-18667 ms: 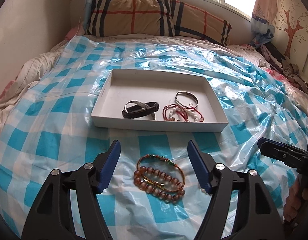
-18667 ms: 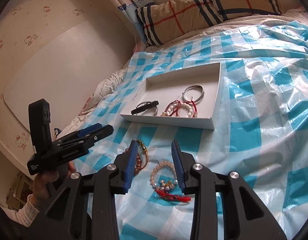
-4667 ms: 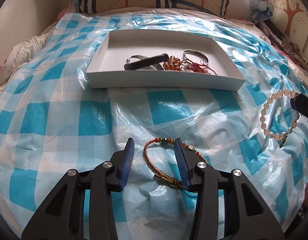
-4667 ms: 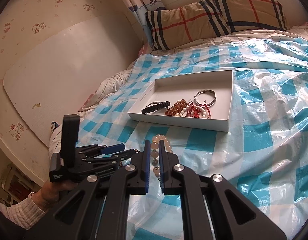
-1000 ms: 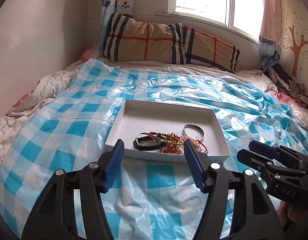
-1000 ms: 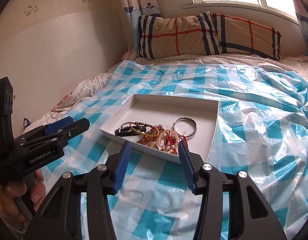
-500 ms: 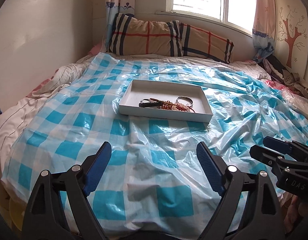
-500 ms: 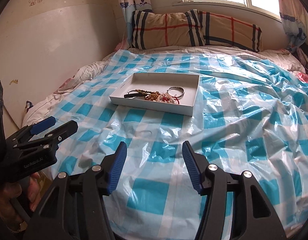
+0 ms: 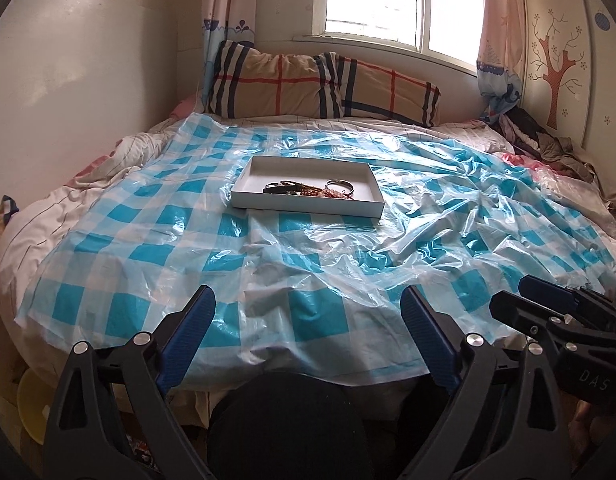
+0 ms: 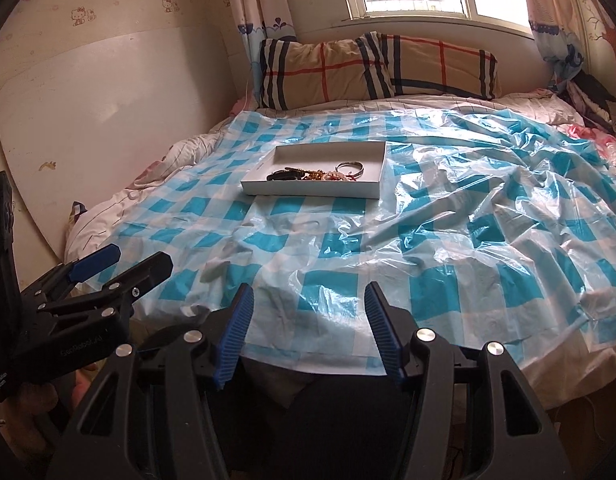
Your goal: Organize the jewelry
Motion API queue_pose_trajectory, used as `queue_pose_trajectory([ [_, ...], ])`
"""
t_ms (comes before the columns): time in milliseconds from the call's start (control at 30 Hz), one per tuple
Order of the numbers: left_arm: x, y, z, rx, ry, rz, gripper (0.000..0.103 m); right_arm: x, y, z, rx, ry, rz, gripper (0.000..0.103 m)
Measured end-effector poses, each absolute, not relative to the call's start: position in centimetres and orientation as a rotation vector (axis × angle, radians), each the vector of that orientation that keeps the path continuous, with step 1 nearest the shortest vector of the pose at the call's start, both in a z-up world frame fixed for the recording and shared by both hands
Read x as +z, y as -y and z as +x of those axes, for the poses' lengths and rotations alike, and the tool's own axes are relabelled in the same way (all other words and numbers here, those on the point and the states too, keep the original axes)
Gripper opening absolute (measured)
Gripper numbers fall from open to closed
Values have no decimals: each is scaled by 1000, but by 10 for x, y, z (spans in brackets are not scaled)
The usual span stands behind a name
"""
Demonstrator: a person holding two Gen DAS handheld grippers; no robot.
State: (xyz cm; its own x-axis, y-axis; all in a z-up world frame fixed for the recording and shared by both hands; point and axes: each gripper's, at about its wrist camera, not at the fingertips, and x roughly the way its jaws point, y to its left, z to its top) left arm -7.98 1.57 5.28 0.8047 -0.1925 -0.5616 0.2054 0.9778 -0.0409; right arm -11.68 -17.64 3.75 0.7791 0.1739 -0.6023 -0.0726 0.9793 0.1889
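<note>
The bed [image 9: 108, 184] filled both views, its blue checked plastic sheet [image 9: 308, 264] crumpled and shiny, with a plaid pillow [image 9: 323, 88] along the head edge under the window. Toward the middle of the bed, nearer the head than the foot, sat the white tray [image 9: 308, 205], and all the jewelry [image 9: 308, 190] I could see lay bunched along its near side: a dark band, beaded strands, a silver bangle [image 9: 339, 186]. I saw no piece loose on the sheet, so I judged the sorting about finished.

My left claw [image 9: 308, 332] hung at the foot edge, well apart from the tray, its jaws having just opened to wide, with nothing between them. My right claw [image 10: 308, 328] was beside it, spread to a middling gap and likewise empty.

The risk from here, as I judged it, was the slippery sheet: a claw snagging a fold could drag it and tip the tray, spilling or tangling the heaped strands.
</note>
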Motion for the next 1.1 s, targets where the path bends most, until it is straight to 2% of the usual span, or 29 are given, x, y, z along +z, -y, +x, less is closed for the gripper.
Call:
queue_pose_trajectory([
  [333,66,-25,-128,-212,-539,1,92,49,169,-166,123,-596,138,57],
  [433,70,-26,-135,-212,-527,-1,93,50,170,-175,120,-583,146,61],
  [1100,73,-21,-153,-221,-521,12,95,57,166,-193,135,-545,145,65],
])
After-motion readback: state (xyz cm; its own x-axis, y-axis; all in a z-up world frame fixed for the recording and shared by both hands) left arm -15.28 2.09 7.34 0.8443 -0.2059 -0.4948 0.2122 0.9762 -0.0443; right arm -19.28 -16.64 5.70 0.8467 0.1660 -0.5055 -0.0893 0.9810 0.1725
